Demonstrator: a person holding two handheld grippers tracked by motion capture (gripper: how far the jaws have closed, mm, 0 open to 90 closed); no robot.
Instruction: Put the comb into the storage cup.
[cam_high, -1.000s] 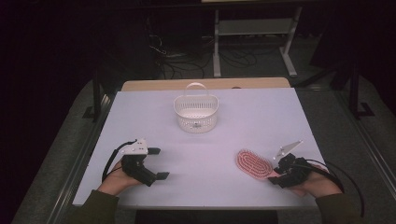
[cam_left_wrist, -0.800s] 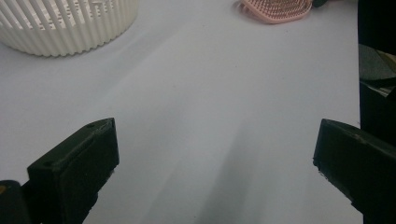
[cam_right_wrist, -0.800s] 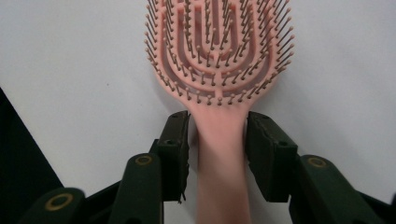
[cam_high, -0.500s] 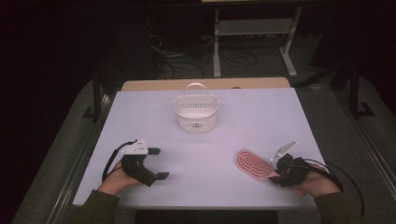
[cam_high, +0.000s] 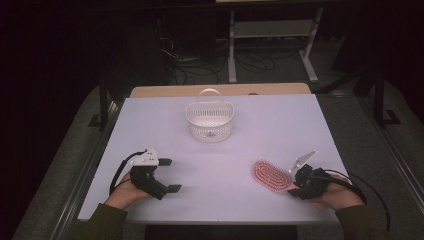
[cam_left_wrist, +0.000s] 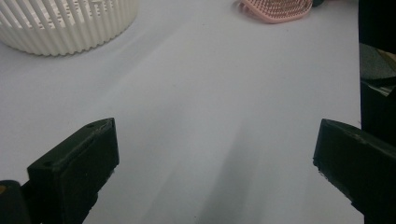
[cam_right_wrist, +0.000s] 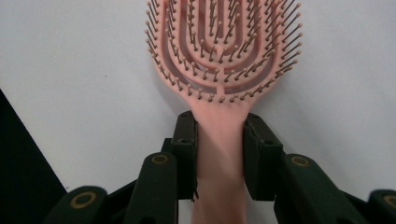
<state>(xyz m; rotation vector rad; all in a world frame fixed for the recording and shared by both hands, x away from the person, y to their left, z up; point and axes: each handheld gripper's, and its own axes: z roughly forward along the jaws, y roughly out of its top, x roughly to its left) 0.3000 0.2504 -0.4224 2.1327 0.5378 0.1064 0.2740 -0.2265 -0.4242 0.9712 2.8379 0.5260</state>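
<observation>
R gripper has just been closing, pads now clamped on handle of pink hairbrush, lying bristles-up on white table near its R front edge. L gripper wide open, nothing betw jaws, resting front L; white slotted basket well apart at table's far middle.

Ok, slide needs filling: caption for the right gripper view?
Right gripper jaws clamp the pink hairbrush handle on the white table.

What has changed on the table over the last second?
The right gripper has just been closing its jaws, which now clamp the handle of the pink hairbrush. The brush, the left gripper with its jaws wide apart, and the white basket kept their places.
</observation>
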